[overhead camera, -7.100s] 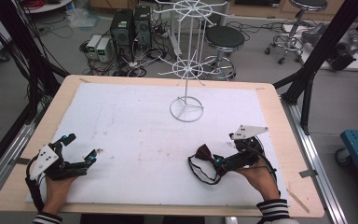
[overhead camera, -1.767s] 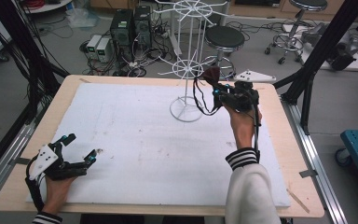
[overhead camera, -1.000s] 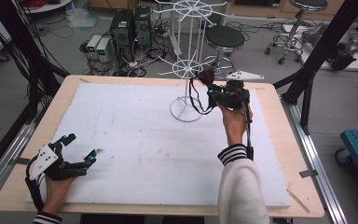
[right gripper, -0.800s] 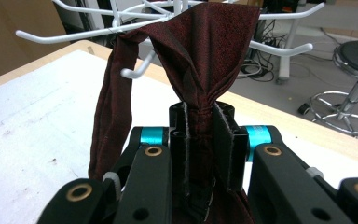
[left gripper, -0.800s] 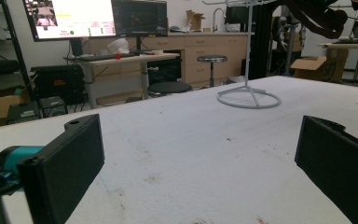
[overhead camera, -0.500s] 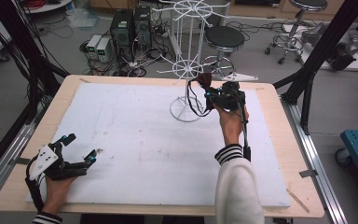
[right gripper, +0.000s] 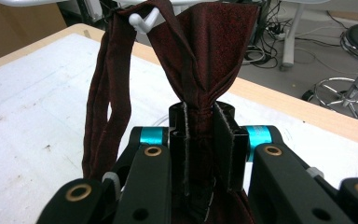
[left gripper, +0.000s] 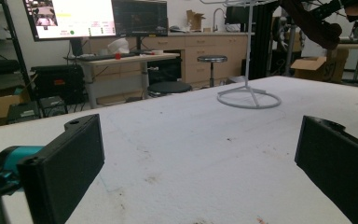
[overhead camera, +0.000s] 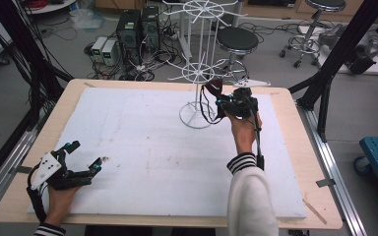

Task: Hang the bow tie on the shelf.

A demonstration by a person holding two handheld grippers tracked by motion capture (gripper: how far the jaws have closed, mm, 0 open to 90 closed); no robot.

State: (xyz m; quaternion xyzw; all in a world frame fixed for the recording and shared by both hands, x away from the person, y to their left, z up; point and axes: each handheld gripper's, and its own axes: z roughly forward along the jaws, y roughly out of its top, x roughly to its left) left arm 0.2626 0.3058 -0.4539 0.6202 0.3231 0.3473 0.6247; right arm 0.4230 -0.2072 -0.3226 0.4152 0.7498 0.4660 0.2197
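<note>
Grey floor [overhead camera: 39,64] — cables and computer towers [overhead camera: 138,27] beyond the table. Black round stools [overhead camera: 237,38]. Monitors [left gripper: 95,17] on a desk [left gripper: 121,58] — tan cabinets [left gripper: 205,51] along the back wall.

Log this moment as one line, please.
right gripper shut on bow tie | strap on rack hook | left gripper open, idle

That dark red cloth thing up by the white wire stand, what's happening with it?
A person holds a two-jaw gripper in each hand. The right gripper is shut on a dark red bow tie and holds it up at the white wire stand; the tie's strap is looped over one of the stand's white hooks. The left gripper sits open and idle at the near left of the white table cover.
</note>
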